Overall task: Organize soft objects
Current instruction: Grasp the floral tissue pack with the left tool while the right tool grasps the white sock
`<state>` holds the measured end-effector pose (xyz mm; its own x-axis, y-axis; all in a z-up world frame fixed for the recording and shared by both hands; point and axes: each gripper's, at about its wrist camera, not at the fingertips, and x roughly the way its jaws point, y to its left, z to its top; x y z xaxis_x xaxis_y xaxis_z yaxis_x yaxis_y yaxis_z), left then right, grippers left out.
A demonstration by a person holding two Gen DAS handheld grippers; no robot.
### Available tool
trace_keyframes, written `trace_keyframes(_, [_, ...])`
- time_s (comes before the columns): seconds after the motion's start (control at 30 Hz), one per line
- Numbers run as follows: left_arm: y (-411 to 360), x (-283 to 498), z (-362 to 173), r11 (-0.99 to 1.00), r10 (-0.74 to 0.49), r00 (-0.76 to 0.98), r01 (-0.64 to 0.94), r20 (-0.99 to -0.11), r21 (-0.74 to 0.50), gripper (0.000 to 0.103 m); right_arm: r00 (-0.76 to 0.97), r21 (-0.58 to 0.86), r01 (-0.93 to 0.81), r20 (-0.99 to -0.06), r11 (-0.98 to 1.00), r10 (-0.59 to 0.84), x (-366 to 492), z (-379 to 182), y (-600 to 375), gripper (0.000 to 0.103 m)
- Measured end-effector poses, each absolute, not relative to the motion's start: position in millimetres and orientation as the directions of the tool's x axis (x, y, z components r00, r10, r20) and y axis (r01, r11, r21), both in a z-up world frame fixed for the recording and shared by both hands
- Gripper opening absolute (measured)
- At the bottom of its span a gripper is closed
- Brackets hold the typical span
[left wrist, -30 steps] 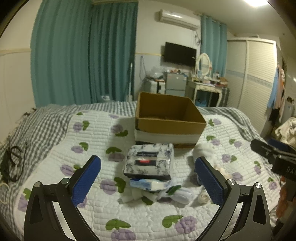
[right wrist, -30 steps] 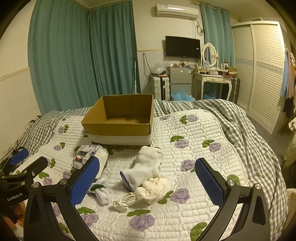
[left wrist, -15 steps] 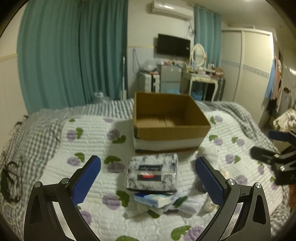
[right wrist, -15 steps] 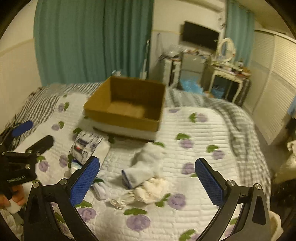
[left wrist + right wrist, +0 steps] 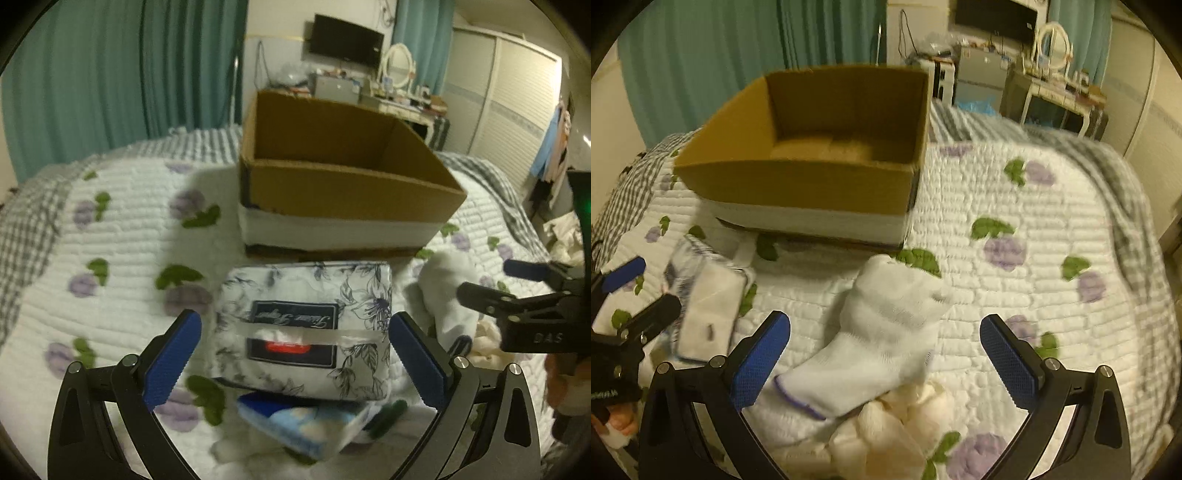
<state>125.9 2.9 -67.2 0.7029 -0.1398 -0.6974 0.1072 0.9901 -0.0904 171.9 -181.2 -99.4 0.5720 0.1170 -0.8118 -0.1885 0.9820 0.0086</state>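
A floral tissue pack [image 5: 306, 328] lies on the quilt in front of an open cardboard box [image 5: 343, 184]. My left gripper [image 5: 295, 354] is open, its blue pads on either side of the pack, not touching it. A blue-and-white pack [image 5: 314, 424] lies under its near edge. In the right wrist view, a white sock [image 5: 882, 339] lies between the open pads of my right gripper [image 5: 886, 358], with a cream cloth bundle [image 5: 897, 432] just below it. The box [image 5: 820, 155] stands behind, empty inside. The tissue pack [image 5: 709, 314] lies to the left.
The bed carries a white quilt with purple flowers [image 5: 1034, 229] and a grey checked blanket [image 5: 33, 221] at its edges. The other gripper shows at the right in the left wrist view [image 5: 524, 310] and at the left in the right wrist view [image 5: 624, 321]. Furniture stands beyond the bed.
Both grippers have moved forward and down toward the bed. The tissue pack now sits between the left pads and the white sock between the right pads. Both stay open.
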Motion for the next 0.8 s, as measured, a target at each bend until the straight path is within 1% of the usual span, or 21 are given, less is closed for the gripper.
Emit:
trace_keyframes(0.07, [0, 132, -75, 0.987, -0.159, 0.681, 0.116, -0.715, -0.11, 0.103, 0.555, 0.039, -0.185, -0.82, 0.982, 0.137, 179, -111, -183, 0.102])
trace_keyframes(0.17, [-4, 140, -85, 0.981, -0.195, 0.639, 0.127, -0.744, -0.148, 0.103, 0.534, 0.063, -0.19, -0.831, 0.98, 0.157, 186, -124, -184, 0.096])
trace_keyframes(0.23, [-9, 141, -88, 0.981, -0.191, 0.628, 0.14, -0.754, -0.131, 0.103, 0.515, 0.072, -0.191, -0.842, 0.979, 0.162, 188, -132, -182, 0.086])
trace_keyframes(0.3, [-14, 140, -89, 0.98, -0.192, 0.625, 0.164, -0.757, -0.113, 0.103, 0.509, 0.054, -0.178, -0.85, 0.982, 0.139, 189, -136, -182, 0.073])
trace_keyframes(0.4, [-23, 142, -94, 0.984, -0.135, 0.613, 0.178, -0.778, -0.031, 0.102, 0.511, 0.059, -0.166, -0.849, 0.984, 0.137, 187, -135, -185, 0.06])
trace_keyframes(0.47, [-26, 145, -98, 0.984, -0.103, 0.602, 0.176, -0.792, 0.005, 0.091, 0.514, 0.066, -0.164, -0.846, 0.984, 0.142, 185, -130, -186, 0.056])
trace_keyframes(0.5, [-26, 146, -100, 0.984, -0.092, 0.601, 0.176, -0.794, 0.02, 0.089, 0.515, 0.065, -0.166, -0.845, 0.984, 0.143, 183, -127, -187, 0.054])
trace_keyframes(0.53, [-25, 146, -102, 0.983, -0.079, 0.601, 0.179, -0.796, 0.037, 0.085, 0.52, 0.061, -0.171, -0.842, 0.983, 0.143, 182, -124, -186, 0.053])
trace_keyframes(0.6, [-22, 143, -102, 0.98, -0.099, 0.602, 0.196, -0.792, 0.027, 0.076, 0.529, 0.049, -0.184, -0.837, 0.982, 0.141, 178, -118, -183, 0.052])
trace_keyframes(0.67, [-16, 137, -98, 0.977, -0.126, 0.608, 0.213, -0.784, 0.008, 0.065, 0.536, 0.045, -0.194, -0.832, 0.98, 0.145, 172, -112, -181, 0.051])
trace_keyframes(0.7, [-15, 134, -96, 0.975, -0.136, 0.61, 0.223, -0.781, 0.004, 0.063, 0.538, 0.045, -0.199, -0.83, 0.979, 0.148, 169, -109, -179, 0.051])
trace_keyframes(0.73, [-14, 129, -92, 0.973, -0.146, 0.613, 0.231, -0.776, 0.0, 0.058, 0.542, 0.041, -0.205, -0.827, 0.978, 0.148, 165, -106, -177, 0.05])
trace_keyframes(0.8, [-10, 125, -85, 0.971, -0.165, 0.615, 0.238, -0.771, -0.018, 0.055, 0.548, 0.03, -0.217, -0.823, 0.976, 0.147, 158, -98, -173, 0.05])
